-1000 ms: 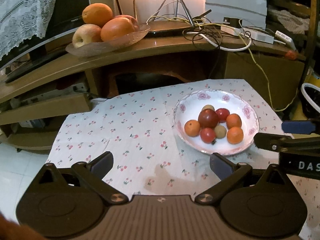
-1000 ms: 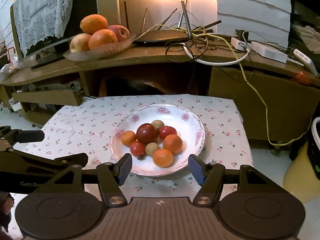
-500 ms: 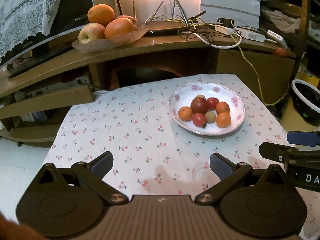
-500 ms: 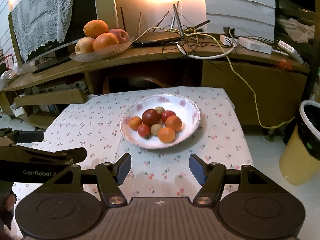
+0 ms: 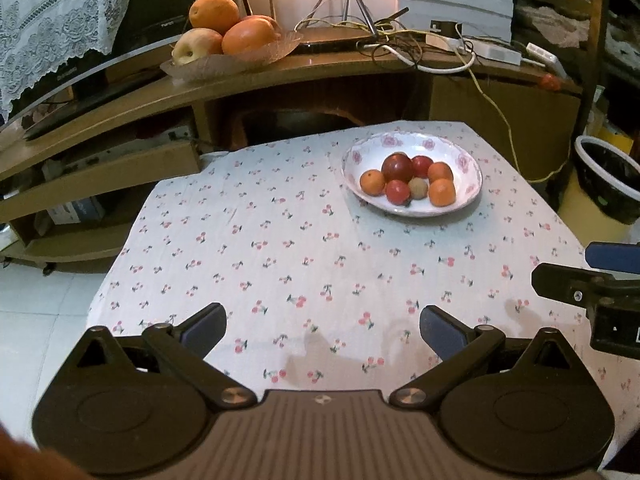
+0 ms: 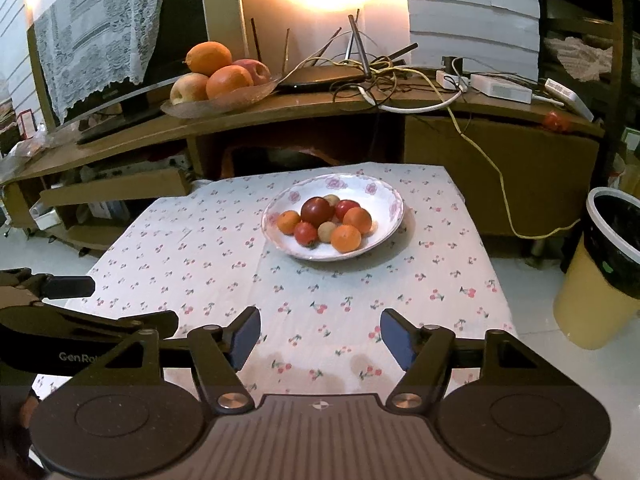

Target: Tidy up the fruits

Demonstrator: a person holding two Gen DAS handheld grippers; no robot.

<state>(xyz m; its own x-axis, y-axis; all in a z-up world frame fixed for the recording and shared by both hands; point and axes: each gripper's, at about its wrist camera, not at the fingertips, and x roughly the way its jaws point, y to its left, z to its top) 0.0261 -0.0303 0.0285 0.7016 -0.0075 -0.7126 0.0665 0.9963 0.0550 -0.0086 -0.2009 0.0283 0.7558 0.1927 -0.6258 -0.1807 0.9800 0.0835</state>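
A white floral plate [image 5: 468,196] [image 6: 384,236] sits at the far side of the cherry-print tablecloth [image 5: 280,240]. It holds several small fruits: a dark red one [image 6: 317,210], small oranges [image 6: 345,238] and red tomatoes [image 6: 306,233]. My left gripper [image 5: 322,330] hangs open over the near part of the cloth, nothing between its fingers. My right gripper [image 6: 320,336] is also well short of the plate; its jaws are opening and hold nothing. Each gripper shows at the edge of the other's view.
On the wooden shelf [image 6: 320,112] behind the table stands a glass dish [image 6: 224,98] with oranges and apples, next to a router and tangled cables [image 6: 392,80]. A yellow bin with a black liner [image 6: 600,272] stands on the floor at the right.
Both grippers have drawn back from the plate, which now looks smaller and farther away. The right gripper's jaws stand slightly wider.
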